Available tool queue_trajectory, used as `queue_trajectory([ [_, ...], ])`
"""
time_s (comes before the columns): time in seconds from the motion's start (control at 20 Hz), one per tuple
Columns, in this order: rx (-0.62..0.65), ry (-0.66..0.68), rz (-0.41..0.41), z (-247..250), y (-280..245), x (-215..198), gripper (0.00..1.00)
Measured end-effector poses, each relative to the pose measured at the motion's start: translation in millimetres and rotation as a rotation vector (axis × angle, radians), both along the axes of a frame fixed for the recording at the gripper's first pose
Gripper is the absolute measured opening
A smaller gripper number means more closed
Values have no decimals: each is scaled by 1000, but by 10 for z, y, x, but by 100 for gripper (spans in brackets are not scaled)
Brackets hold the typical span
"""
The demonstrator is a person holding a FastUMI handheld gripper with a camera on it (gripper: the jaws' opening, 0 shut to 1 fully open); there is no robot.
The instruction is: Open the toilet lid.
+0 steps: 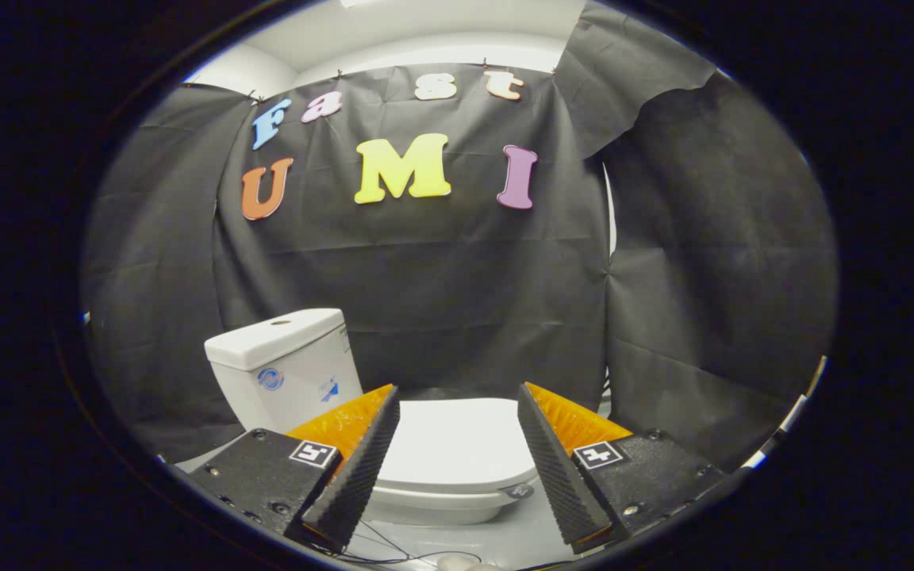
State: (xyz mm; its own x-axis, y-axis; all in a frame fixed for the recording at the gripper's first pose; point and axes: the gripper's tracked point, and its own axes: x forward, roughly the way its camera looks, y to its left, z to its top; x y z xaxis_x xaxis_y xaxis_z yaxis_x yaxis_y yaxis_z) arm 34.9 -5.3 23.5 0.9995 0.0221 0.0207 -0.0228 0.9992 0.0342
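**Where things stand around my gripper**

My gripper [458, 432] has its fingers spread apart, touching nothing. Between them and just ahead lies the toilet lid [457, 444], down flat on the bowl [441, 506]. The tank [282, 365] stands behind the lid, off beyond my left finger [362, 460], with the booth wall [465, 277] behind it. Beneath the bowl is the floor [505, 539], where a thin cable [393, 547] runs near my left finger.

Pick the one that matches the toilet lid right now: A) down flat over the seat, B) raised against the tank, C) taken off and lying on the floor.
A: the toilet lid lies flat and closed, seen between the open tool fingers, with the tank beyond it.
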Motion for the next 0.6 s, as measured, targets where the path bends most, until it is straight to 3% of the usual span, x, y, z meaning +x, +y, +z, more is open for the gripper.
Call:
queue_trajectory([
  [0.35, 101, 1, 56, 120, -239, 443, 94],
  [0.6, 237, 52, 76, -103, -538, 739, 93],
])
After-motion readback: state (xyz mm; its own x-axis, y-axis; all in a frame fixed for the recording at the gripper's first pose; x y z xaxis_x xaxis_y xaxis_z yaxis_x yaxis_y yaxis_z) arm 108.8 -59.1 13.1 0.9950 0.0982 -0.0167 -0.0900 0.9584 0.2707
